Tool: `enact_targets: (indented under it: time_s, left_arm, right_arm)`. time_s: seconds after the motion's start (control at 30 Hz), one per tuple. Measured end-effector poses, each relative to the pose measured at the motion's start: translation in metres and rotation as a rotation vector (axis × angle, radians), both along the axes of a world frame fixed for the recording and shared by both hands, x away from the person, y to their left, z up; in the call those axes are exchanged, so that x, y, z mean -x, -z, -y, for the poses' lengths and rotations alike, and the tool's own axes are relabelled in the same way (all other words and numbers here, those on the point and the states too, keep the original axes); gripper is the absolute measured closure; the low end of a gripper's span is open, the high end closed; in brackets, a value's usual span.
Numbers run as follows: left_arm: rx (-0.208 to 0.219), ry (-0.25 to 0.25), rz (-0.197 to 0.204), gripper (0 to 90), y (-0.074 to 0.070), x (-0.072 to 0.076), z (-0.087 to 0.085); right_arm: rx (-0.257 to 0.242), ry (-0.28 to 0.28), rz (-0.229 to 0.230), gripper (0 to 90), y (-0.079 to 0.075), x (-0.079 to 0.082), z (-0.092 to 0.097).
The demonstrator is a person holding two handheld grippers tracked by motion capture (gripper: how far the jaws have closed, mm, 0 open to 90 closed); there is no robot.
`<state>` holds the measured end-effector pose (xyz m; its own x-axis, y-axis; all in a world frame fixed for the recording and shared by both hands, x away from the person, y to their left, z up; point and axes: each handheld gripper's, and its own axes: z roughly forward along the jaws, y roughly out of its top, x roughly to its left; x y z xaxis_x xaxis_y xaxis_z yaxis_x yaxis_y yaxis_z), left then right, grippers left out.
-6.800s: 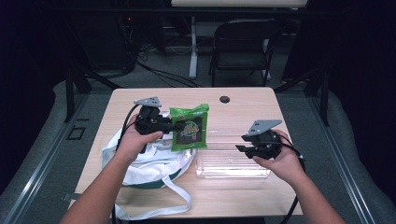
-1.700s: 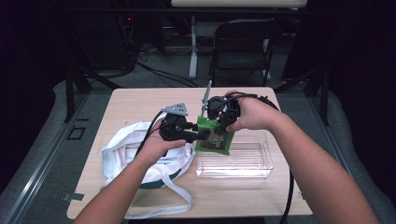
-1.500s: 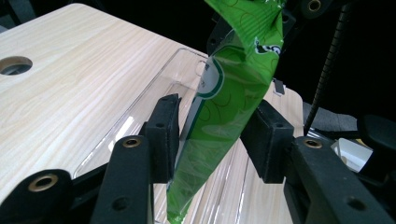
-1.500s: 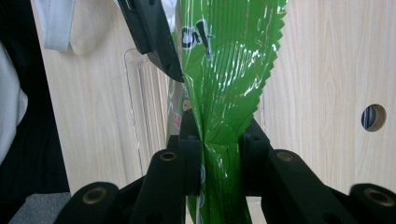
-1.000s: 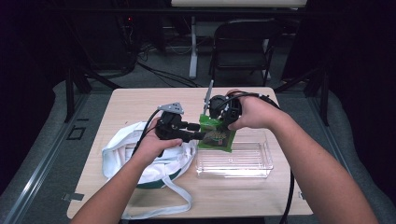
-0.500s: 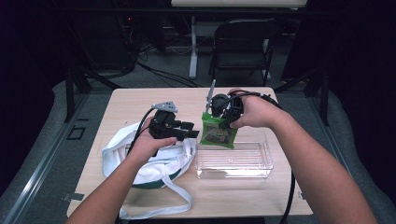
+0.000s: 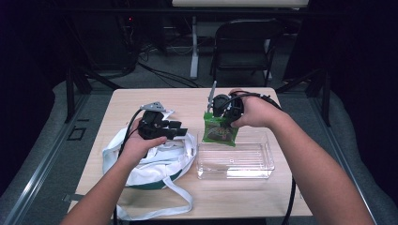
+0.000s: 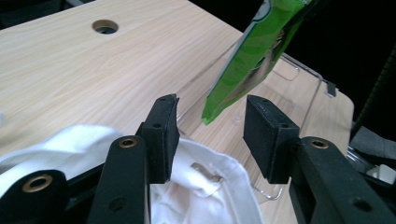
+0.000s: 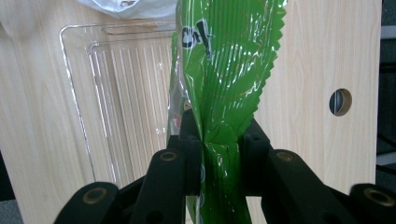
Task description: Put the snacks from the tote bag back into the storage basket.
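Left gripper [image 7: 180, 131] has backed off the green snack bag [image 7: 219, 131], jaws open and empty over the white tote [image 7: 155, 164]. Right gripper [image 7: 220, 116] pinches the bag's top edge, dangling it above the clear tray [image 7: 234, 161].

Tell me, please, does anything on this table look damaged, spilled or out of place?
Nothing stands out. The green snack bag hangs intact from the right gripper, which is shut on its crimped top edge, above the far rim of the clear plastic tray. The white cloth bag lies rumpled beside the tray; nothing is spilled.
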<state>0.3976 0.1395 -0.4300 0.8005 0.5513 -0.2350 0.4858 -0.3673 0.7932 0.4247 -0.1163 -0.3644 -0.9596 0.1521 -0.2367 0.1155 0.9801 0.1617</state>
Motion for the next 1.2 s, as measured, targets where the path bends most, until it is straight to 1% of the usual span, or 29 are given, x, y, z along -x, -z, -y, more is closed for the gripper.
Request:
enact_targets:
  time_s: [0.03, 0.17, 0.2, 0.23, 0.33, 0.43, 0.63, 0.67, 0.83, 0.87, 0.97, 1.0, 1.03, 1.07, 1.2]
  left_arm:
    - [0.005, 0.01, -0.011, 54.9, 0.001, -0.001, -0.003]
    - [0.004, -0.004, -0.014, 54.9, 0.003, 0.0, -0.009]
    - [0.0, -0.011, -0.012, 55.0, 0.005, 0.001, -0.012]
    - [-0.003, -0.015, -0.016, 55.0, 0.006, 0.001, -0.014]
    - [0.0, -0.025, -0.018, 55.0, 0.008, 0.002, -0.017]
    - [-0.009, -0.032, -0.017, 55.3, 0.01, 0.003, -0.023]
    - [-0.009, -0.04, -0.013, 55.8, 0.01, 0.005, -0.028]
    - [-0.008, -0.04, -0.008, 55.8, 0.01, 0.006, -0.029]
    - [-0.006, -0.041, -0.009, 55.9, 0.011, 0.008, -0.031]
    - [-0.003, -0.044, -0.012, 55.8, 0.012, 0.008, -0.033]
    - [-0.001, -0.047, -0.014, 55.8, 0.013, 0.008, -0.033]
    - [-0.005, -0.046, -0.015, 55.9, 0.014, 0.008, -0.034]
    - [-0.005, -0.046, -0.015, 55.8, 0.014, 0.008, -0.034]
    - [-0.005, -0.044, -0.016, 55.9, 0.014, 0.008, -0.035]
    - [0.0, -0.046, -0.017, 55.9, 0.015, 0.008, -0.035]
  right_arm:
    - [0.005, -0.002, 0.006, 75.5, 0.001, 0.0, 0.0]
    - [0.005, 0.001, 0.006, 75.5, 0.003, -0.002, 0.0]
    - [0.011, -0.006, 0.012, 75.5, 0.004, -0.003, -0.001]
    - [0.002, -0.004, 0.012, 75.5, 0.005, -0.004, -0.001]
    - [0.0, -0.006, 0.008, 75.5, 0.007, -0.005, -0.001]
    - [0.017, -0.018, 0.016, 75.5, 0.012, -0.007, -0.004]
    - [0.046, -0.039, 0.026, 75.5, 0.02, -0.01, -0.008]
    - [0.057, -0.049, 0.03, 75.5, 0.024, -0.01, -0.011]
    - [0.078, -0.067, 0.039, 75.5, 0.03, -0.011, -0.015]
    - [0.09, -0.073, 0.045, 75.4, 0.033, -0.012, -0.017]
    - [0.092, -0.069, 0.044, 75.4, 0.037, -0.013, -0.018]
    - [0.08, -0.067, 0.031, 75.4, 0.043, -0.014, -0.018]
    - [0.08, -0.067, 0.031, 75.4, 0.043, -0.014, -0.018]
    - [0.077, -0.069, 0.033, 75.4, 0.048, -0.015, -0.018]
    - [0.068, -0.068, 0.031, 75.3, 0.057, -0.018, -0.018]
